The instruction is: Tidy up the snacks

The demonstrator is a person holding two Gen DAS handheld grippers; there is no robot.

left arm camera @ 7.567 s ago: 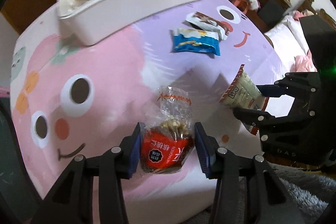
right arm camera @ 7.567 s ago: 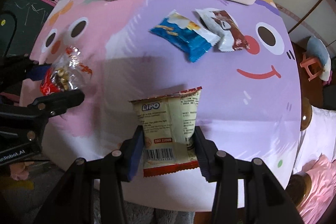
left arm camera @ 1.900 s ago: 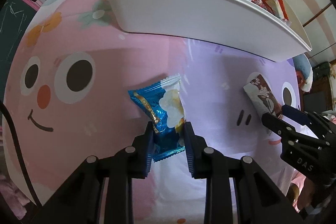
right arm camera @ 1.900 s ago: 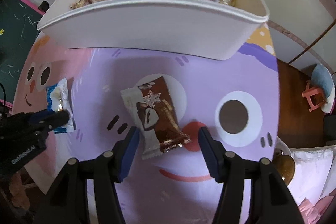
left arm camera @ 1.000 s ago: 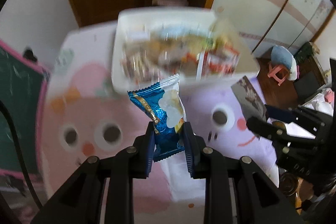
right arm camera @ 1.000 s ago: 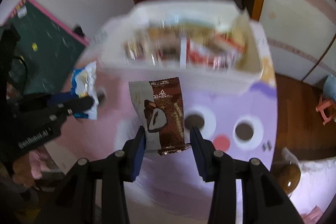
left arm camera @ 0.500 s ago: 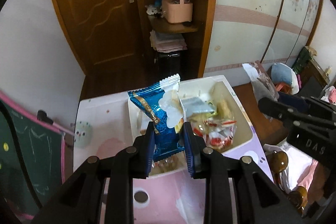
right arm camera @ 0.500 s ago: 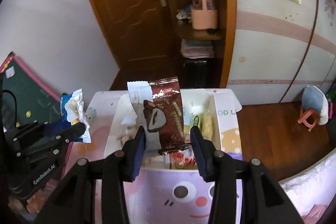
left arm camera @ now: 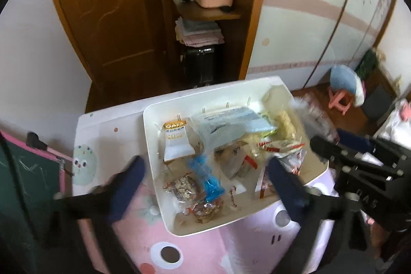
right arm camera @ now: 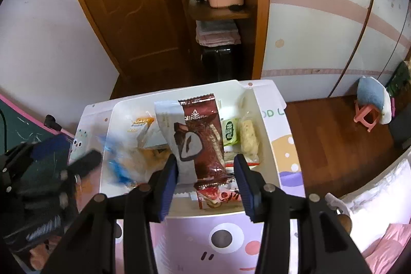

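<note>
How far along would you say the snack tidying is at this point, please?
Nearly done. The white plastic bin already holds many packets, including the blue crinkly wrapper lying below the left gripper, whose jaws are wide open. In hand: the brown-and-white chocolate bar wrapper sits between the right gripper jaws above the bin. Left: dropping it in.

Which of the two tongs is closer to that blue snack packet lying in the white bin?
Left. The left tongs hang open right above the blue packet in the white bin; the right tongs are off to its side.
</note>
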